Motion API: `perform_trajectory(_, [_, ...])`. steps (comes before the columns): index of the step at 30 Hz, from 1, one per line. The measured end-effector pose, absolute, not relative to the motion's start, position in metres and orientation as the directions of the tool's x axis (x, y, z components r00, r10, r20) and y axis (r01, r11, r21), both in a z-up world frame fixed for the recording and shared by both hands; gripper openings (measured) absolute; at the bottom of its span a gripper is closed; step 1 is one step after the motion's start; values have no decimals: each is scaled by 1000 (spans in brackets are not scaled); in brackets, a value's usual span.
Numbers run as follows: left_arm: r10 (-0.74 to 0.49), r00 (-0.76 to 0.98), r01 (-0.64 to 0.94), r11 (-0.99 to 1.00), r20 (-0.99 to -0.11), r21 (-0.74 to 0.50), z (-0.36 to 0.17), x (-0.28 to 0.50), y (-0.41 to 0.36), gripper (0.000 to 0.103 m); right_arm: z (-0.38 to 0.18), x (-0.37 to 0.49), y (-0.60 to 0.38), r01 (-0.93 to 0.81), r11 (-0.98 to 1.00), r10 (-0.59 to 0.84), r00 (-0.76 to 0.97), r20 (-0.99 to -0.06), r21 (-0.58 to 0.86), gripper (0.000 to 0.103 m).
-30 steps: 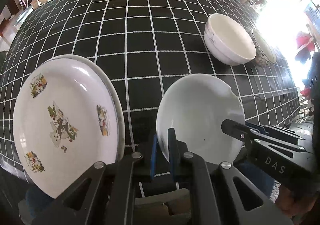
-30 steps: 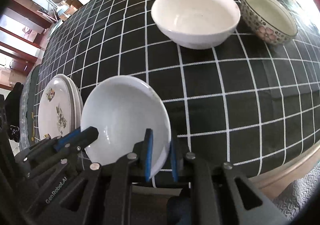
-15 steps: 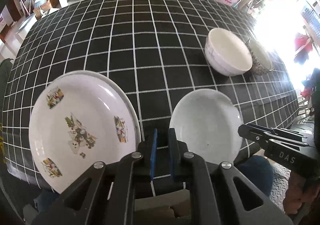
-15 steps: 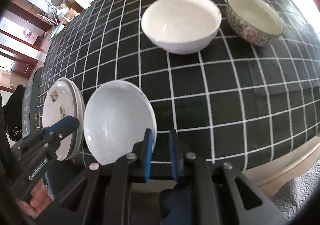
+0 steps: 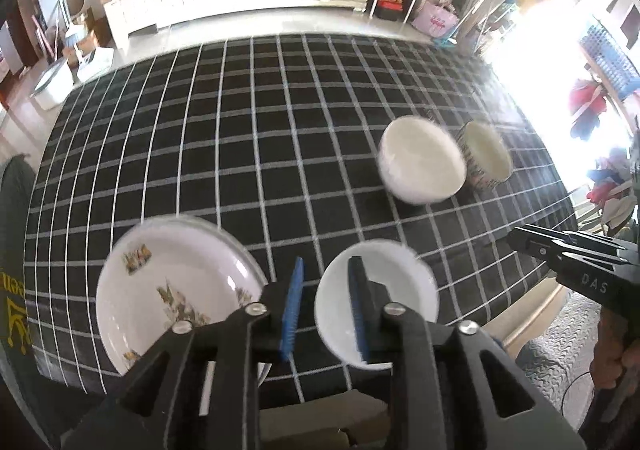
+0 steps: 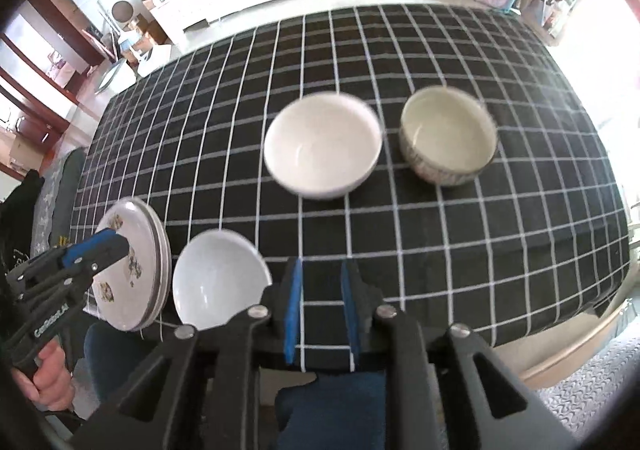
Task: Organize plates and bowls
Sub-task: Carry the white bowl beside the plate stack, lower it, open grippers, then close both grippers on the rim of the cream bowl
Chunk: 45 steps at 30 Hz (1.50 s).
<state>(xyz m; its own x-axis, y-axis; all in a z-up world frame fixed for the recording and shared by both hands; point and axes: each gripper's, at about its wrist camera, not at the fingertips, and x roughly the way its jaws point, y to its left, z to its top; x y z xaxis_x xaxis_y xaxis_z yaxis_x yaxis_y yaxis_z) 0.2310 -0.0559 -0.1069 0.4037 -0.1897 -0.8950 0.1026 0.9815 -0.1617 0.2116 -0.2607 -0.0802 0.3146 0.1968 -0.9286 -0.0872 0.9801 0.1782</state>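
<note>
Plates (image 5: 168,298) stacked, near edge; dish (image 5: 400,282) and two bowls (image 6: 324,145) loose. Your left tongs (image 5: 324,314) and right tongs (image 6: 320,310): ajar, empty.

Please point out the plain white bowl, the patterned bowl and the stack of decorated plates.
plain white bowl (image 6: 322,145): right wrist view, inner bottom.
patterned bowl (image 6: 448,133): right wrist view, inside.
stack of decorated plates (image 5: 172,290): left wrist view, top plate's face.
</note>
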Motion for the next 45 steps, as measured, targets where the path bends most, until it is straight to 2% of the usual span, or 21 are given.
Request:
perform_trajectory(5, [-183,430,122,982,-884,-144,-88,249,-70,23,-71,233,-269,-58,980,199,316,-928,190,31])
perform_trajectory(12, [-245,379,161,967,-892,-198,-87,280,-92,28,-70,260,-279,-17,966,251,283,-925,257,31])
perform_trajectory(24, [-231,270,204,962,-935,-179,-134,341,-132,28,-110,319,-282,-7,977,208,218,-953,212,31])
perform_trajectory(41, [-224,201,177,966,-954,-190,-203,384,-137,28,-162,341,-275,-8,982,188,180,-966,190,31])
perform_trajectory(45, [-234,196,191,962,-952,-197,-207,387,-137,20,-167,344,-276,1,979,203,170,-964,206,30])
